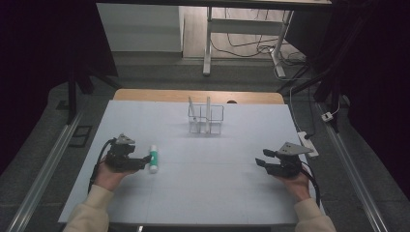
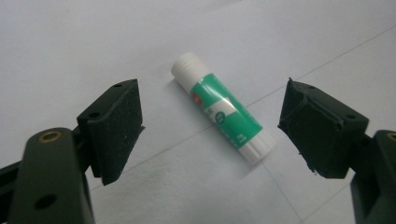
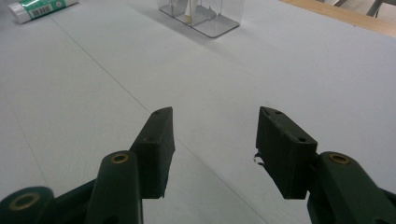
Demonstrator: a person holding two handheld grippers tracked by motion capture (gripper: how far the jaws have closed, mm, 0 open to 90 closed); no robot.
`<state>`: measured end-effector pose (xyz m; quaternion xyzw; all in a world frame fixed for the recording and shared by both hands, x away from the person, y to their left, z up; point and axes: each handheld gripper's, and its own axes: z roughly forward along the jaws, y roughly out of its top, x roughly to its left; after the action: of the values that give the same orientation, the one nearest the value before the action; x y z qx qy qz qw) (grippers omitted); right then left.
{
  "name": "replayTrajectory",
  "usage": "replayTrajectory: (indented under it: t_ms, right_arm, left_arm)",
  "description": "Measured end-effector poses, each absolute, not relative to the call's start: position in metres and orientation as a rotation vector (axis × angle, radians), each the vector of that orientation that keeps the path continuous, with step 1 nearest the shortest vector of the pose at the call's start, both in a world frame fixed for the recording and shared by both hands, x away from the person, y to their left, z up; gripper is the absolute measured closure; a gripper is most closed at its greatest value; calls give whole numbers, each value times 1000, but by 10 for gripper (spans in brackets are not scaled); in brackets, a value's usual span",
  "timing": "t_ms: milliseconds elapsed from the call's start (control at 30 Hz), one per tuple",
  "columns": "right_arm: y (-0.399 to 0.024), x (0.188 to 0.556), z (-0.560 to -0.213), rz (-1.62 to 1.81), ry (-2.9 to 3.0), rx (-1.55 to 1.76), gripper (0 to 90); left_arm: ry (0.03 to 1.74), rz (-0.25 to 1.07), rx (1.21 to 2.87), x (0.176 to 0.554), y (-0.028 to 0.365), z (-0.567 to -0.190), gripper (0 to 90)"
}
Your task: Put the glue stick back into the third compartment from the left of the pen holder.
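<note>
A green and white glue stick point(image 1: 153, 158) lies flat on the white table point(image 1: 217, 193), left of centre. My left gripper point(image 1: 145, 160) is just to its left, pointing at it. In the left gripper view the glue stick point(image 2: 222, 112) lies on the sheet between and beyond the open jaws of the left gripper point(image 2: 212, 100), and neither pad touches it. My right gripper point(image 1: 262, 157) rests at the right side of the table, open with nothing between its jaws point(image 3: 215, 116). The glue stick point(image 3: 42, 8) is also at the top left of the right gripper view.
A clear plastic organiser point(image 1: 206, 118) with compartments stands at the back centre of the table, with white stick-like items upright in it; its base point(image 3: 205, 23) is in the right gripper view too. A power strip point(image 1: 308, 143) lies on the floor off the right edge.
</note>
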<state>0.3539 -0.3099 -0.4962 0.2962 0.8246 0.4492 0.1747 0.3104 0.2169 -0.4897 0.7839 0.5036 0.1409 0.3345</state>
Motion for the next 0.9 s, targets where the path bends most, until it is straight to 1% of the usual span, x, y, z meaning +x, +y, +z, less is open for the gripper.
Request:
replayTrajectory:
  t_ms: [433, 900]
  right_arm:
    - [-307, 356, -497, 1246, 2348, 827, 465]
    - [-306, 356, -499, 1240, 2357, 816, 464]
  left_arm:
    - [1379, 304, 2033, 331, 206, -497, 227]
    - [1450, 250, 2090, 361, 193, -504, 245]
